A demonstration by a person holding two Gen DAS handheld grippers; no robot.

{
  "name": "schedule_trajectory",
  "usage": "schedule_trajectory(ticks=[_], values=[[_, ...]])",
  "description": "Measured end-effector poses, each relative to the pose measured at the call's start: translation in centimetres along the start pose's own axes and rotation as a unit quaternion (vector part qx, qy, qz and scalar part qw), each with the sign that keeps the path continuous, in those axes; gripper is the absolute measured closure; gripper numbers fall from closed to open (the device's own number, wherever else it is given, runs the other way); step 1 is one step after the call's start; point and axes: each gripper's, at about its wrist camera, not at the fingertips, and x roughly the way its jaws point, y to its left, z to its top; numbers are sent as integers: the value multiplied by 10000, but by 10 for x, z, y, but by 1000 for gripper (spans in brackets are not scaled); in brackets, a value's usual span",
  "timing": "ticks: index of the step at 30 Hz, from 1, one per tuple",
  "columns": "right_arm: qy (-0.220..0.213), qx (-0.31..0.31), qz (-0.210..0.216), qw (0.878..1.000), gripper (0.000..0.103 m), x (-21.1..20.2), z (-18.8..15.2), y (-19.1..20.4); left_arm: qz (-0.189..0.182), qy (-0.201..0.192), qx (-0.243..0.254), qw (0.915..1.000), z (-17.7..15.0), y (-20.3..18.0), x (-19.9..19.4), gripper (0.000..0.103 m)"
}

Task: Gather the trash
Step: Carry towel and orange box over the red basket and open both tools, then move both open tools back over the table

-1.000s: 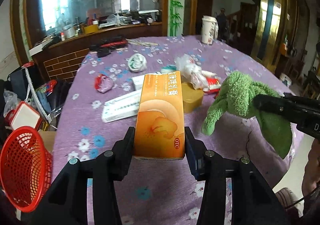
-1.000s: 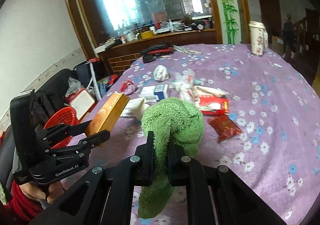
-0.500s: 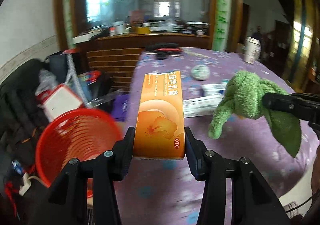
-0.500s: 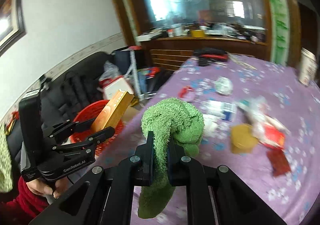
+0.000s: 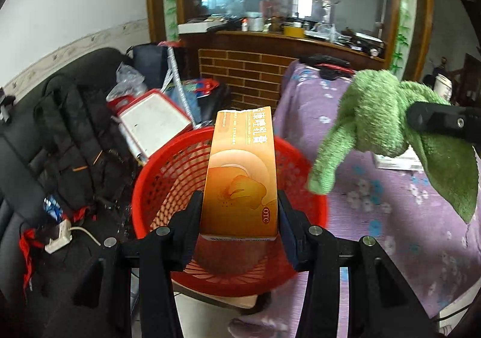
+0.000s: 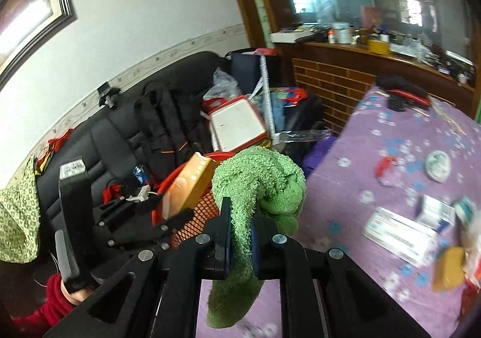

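Your left gripper (image 5: 239, 214) has its jaws clenched on the orange carton (image 5: 240, 175), long axis pointing away, directly above the red basket (image 5: 168, 169), nearer than your right gripper (image 6: 240, 232) clamping the green cloth (image 6: 258, 181) beside the tabletop (image 6: 390, 133)

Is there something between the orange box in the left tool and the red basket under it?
Nothing visible. The orange box is held above the open red basket, whose mouth looks clear.

Red basket (image 5: 156, 175) gapes open between table (image 5: 390, 202) and sofa (image 5: 45, 133).
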Motion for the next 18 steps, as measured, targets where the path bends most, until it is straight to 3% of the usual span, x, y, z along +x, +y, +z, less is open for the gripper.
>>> schedule_trajectory(ticks=[9, 10, 11, 12, 18], values=[[359, 97, 216, 9991, 90, 63, 18, 12, 71, 106, -252, 9996, -4, 23, 15, 57], [395, 105, 228, 9989, 88, 68, 19, 13, 71, 107, -275, 9995, -4, 25, 16, 52], [415, 119, 244, 9988, 84, 72, 20, 12, 74, 106, -317, 9994, -4, 27, 16, 40], [387, 144, 252, 9988, 77, 70, 19, 11, 71, 75, -364, 9993, -4, 28, 15, 35], [85, 323, 190, 9993, 74, 35, 13, -6, -24, -72, -401, 9992, -3, 23, 5, 33]])
